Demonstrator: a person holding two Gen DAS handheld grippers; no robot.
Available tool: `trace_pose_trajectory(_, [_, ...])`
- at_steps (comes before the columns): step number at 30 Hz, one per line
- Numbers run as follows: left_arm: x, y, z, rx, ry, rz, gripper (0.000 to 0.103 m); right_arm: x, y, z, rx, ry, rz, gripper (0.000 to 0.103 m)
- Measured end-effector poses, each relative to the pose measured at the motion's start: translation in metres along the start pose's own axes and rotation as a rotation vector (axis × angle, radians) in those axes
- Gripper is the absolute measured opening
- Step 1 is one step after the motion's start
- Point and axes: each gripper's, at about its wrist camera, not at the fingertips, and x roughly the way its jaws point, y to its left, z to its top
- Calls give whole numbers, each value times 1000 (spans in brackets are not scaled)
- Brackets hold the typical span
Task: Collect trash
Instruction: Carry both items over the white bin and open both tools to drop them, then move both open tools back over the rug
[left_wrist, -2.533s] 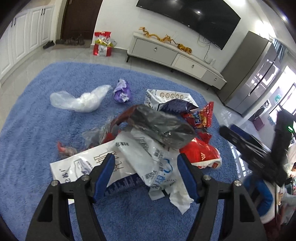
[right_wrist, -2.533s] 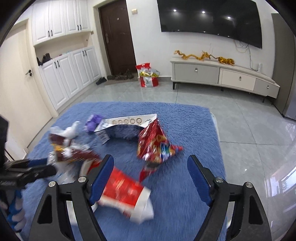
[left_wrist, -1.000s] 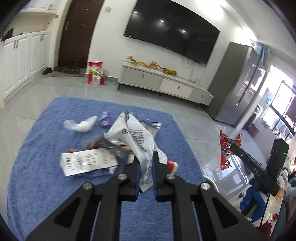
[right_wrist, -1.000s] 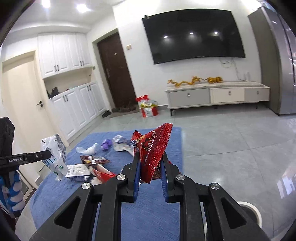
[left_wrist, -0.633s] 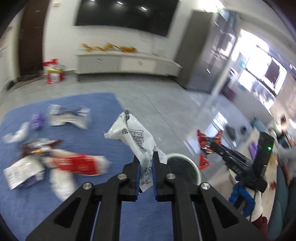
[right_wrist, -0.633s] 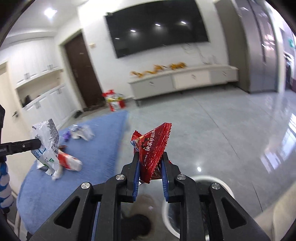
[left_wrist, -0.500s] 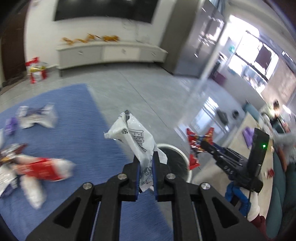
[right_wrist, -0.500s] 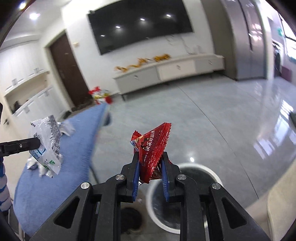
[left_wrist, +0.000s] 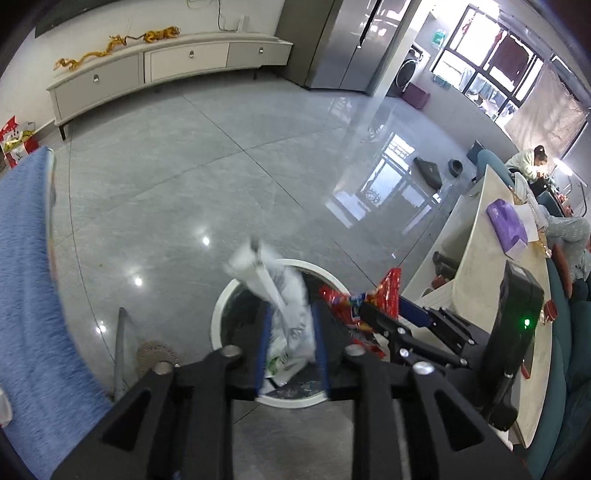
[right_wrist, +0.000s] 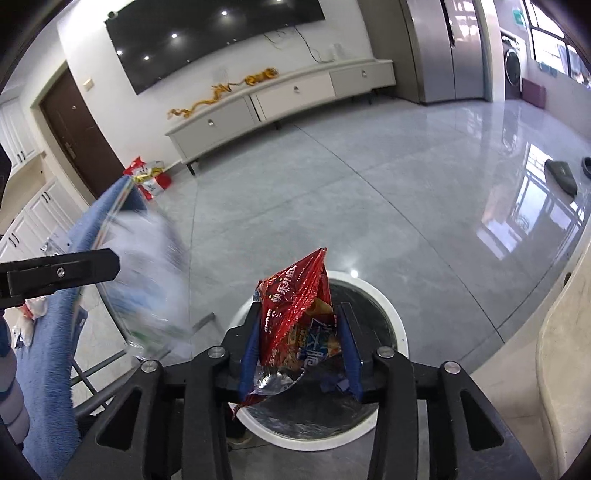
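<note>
Trash bin (right_wrist: 391, 317) at six o'clock: both tongs (left_wrist: 290, 350) (right_wrist: 299, 347) parted, white bag (left_wrist: 284, 295) and red wrapper (right_wrist: 295, 310) loose for dropping.

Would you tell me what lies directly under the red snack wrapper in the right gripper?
Under the red snack wrapper sits the round white-rimmed trash bin, with a dark liner. The wrapper and the right gripper cover most of its inside, so its contents cannot be seen.

Left gripper (left_wrist: 290, 349) fingers parted, right gripper (right_wrist: 301, 347) fingers parted
</note>
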Motion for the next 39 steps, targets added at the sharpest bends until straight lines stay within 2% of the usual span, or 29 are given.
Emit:
trace_pose_trajectory(3, [6,2,0,-22,-2,-23,49,4,-3,0,3,13,-10,46])
trace_pose_trajectory(7, [0,9,-6,-30,-6,-37,50,-1,-2,-4,-7,18,-25,49])
trace_pose_trajectory(12, [-30,21,-17,-58,-92,-16,50,-9,1,-5,-13,-3,-39,56])
trace_pose_trajectory(17, [-70,29,-35,-57,-175,56,50,-32,20,-8,-48,-44,-62,83])
trace_pose_trajectory(23, [-121,43,-60,-68,-242,150,52,-67,44,-9,-43,-123,-41,102])
trace_pose_trajectory(26, [-149,48,-74,-66,-307,246,54,-84,60,-9,-50,-159,-6,103])
trace_pose_trajectory(32, [-202,70,-99,-107,-401,377,56,-121,95,-7,-90,-253,83,103])
trace_pose_trajectory(36, [-234,93,-115,-154,-439,419,56,-141,128,-8,-147,-314,149,103])
trace_pose_trajectory(39, [-255,112,-128,-200,-468,455,56,-147,151,-10,-187,-312,201,103])
